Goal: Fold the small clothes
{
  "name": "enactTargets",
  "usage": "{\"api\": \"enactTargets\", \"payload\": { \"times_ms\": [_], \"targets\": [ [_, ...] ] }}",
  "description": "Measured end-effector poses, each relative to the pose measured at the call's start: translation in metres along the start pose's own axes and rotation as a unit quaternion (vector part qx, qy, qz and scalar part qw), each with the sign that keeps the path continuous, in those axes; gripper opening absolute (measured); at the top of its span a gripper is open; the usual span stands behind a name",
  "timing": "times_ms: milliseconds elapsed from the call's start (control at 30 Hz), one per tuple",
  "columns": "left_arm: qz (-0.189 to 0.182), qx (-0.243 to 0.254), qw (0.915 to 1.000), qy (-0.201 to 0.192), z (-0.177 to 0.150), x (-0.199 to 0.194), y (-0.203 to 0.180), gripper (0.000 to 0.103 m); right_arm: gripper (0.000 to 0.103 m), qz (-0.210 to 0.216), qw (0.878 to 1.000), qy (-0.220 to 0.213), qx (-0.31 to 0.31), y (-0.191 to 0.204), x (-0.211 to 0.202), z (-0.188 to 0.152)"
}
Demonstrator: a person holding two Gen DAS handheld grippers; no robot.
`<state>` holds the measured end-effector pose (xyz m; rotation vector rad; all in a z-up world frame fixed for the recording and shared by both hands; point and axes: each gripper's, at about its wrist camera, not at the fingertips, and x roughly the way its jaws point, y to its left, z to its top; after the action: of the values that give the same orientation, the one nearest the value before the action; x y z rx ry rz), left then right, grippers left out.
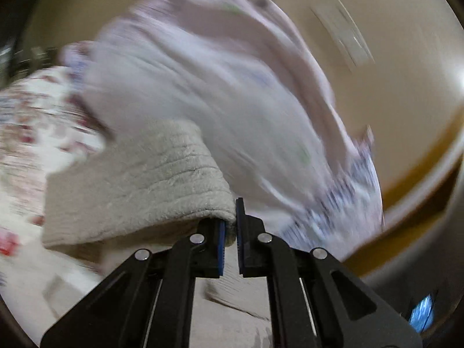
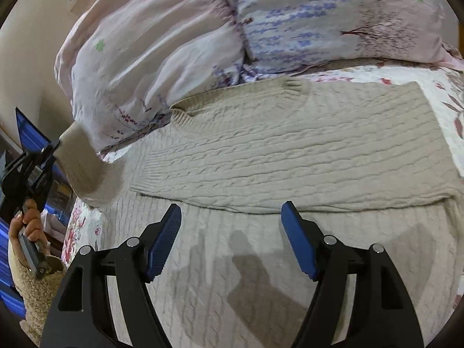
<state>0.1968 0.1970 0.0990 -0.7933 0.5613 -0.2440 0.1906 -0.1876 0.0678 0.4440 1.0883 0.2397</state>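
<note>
A beige cable-knit sweater [image 2: 290, 150] lies flat on the bed, its collar toward the pillows. Its left sleeve [image 2: 84, 168] is lifted off the bed. My left gripper [image 1: 230, 240] is shut on the sleeve's cuff [image 1: 139, 185]; it also shows at the left of the right wrist view [image 2: 56, 145], held in a hand. My right gripper [image 2: 232, 232] is open and empty, hovering above the bedspread just in front of the sweater's lower side edge. The left wrist view is blurred by motion.
Large pale pink and lilac patterned pillows [image 2: 203, 37] lie along the sweater's far edge. A white floral bedspread [image 2: 446, 92] covers the bed. A beige wall with a switch plate [image 1: 345, 37] is behind. Blue items [image 2: 29, 133] stand at the left bedside.
</note>
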Motion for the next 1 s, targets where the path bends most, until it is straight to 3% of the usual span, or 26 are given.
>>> {"api": "enactTargets", "payload": {
  "times_ms": [100, 233, 333, 467, 533, 600, 700, 800, 867, 900, 1000],
  "targets": [
    [-0.024, 0.05, 0.9972, 0.05, -0.039, 0.04, -0.039, 0.006, 0.073, -0.01, 1.0, -0.01, 0.012, -0.016, -0.011, -0.003],
    [-0.037, 0.075, 0.9872, 0.136, -0.088, 0.09, -0.066, 0.006, 0.073, -0.019, 0.999, -0.017, 0.033, -0.036, -0.02, -0.006],
    [-0.026, 0.069, 0.982, 0.174, -0.112, 0.107, -0.062, 0.007, 0.073, -0.024, 0.999, -0.02, 0.042, -0.046, -0.023, -0.007],
    [-0.023, 0.018, 0.9783, 0.205, -0.121, 0.11, -0.041, 0.009, 0.073, -0.02, 0.999, -0.022, 0.044, -0.051, -0.024, -0.007],
    [-0.022, -0.017, 0.978, 0.207, -0.118, 0.106, -0.029, 0.024, 0.073, -0.014, 0.999, -0.02, 0.042, -0.049, -0.022, -0.007],
    [-0.017, -0.042, 0.9787, 0.2, -0.113, 0.102, -0.02, 0.031, 0.073, -0.01, 0.999, -0.019, 0.038, -0.045, -0.02, -0.008],
    [-0.006, -0.087, 0.9787, 0.186, -0.103, 0.093, 0.002, 0.031, 0.073, -0.007, 0.999, -0.018, 0.034, -0.043, -0.019, -0.009],
    [0.01, -0.141, 0.9764, 0.163, -0.092, 0.086, 0.024, 0.031, 0.073, -0.006, 0.999, -0.018, 0.033, -0.044, -0.02, -0.01],
    [0.019, -0.17, 0.9744, 0.146, -0.084, 0.086, 0.032, 0.022, 0.073, -0.007, 0.999, -0.02, 0.034, -0.046, -0.021, -0.011],
    [0.026, -0.169, 0.9755, 0.139, -0.078, 0.087, 0.032, 0.014, 0.073, -0.008, 0.999, -0.021, 0.035, -0.047, -0.023, -0.011],
    [0.025, -0.118, 0.986, 0.115, -0.064, 0.093, 0.004, 0.009, 0.073, -0.012, 0.999, -0.028, 0.038, -0.052, -0.027, -0.012]
  ]
}}
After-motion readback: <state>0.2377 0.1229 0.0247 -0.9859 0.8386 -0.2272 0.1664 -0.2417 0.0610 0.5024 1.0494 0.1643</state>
